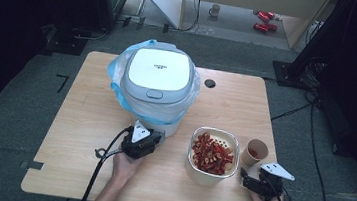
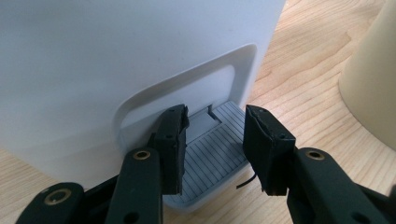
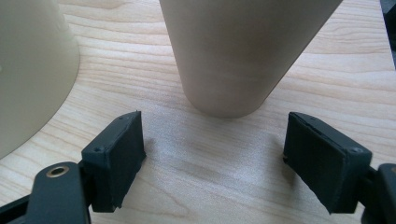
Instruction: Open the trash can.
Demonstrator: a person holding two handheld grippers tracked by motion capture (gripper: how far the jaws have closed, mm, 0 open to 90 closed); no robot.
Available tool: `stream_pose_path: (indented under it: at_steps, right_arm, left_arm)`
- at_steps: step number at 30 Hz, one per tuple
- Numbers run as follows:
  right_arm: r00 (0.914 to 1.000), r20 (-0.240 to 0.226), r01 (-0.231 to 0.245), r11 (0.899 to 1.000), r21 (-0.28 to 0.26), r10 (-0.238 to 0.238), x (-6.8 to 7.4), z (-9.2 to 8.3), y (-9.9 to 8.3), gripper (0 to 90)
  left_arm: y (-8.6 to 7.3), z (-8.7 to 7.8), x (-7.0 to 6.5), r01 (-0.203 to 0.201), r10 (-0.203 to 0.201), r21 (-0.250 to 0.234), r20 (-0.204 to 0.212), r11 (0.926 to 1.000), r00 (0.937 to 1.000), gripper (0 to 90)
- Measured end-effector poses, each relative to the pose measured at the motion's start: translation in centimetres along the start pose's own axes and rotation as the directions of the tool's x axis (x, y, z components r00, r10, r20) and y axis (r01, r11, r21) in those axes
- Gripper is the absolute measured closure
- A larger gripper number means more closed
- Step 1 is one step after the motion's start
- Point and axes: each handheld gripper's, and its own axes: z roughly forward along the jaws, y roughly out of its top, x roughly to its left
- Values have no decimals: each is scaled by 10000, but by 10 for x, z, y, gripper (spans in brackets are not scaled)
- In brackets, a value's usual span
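Left gripper (image 2: 215, 144) jaws drawn in as far as they go, gap between pads, poised over ribbed grey pedal (image 2: 210, 163) at foot of white bin (image 1: 157, 85); nothing gripped. Right gripper (image 3: 215, 158) jaws wide, empty, just short of paper cup (image 3: 233, 56) near table (image 1: 89, 116) right edge. Cream bowl (image 1: 212, 157) of red pieces between both grippers. Bare wood left of bin.

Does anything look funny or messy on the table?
Nothing is spilled. One odd thing: the blue bin bag bulges out unevenly from under the lid of the white pedal bin, more at its left than its right. The left gripper sits at the bin's grey foot pedal. The red bits stay inside the cream tub and the paper cup.
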Motion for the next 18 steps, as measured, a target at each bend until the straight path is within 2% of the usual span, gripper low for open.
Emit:
stream_pose_path:
  at_steps: [18]
  right_arm:
    - [10000,0,0,10000,0,0,0,0,0,205]
  left_arm:
    - [-2,1,-2,-155,155,-33,-107,9999,9998,599]
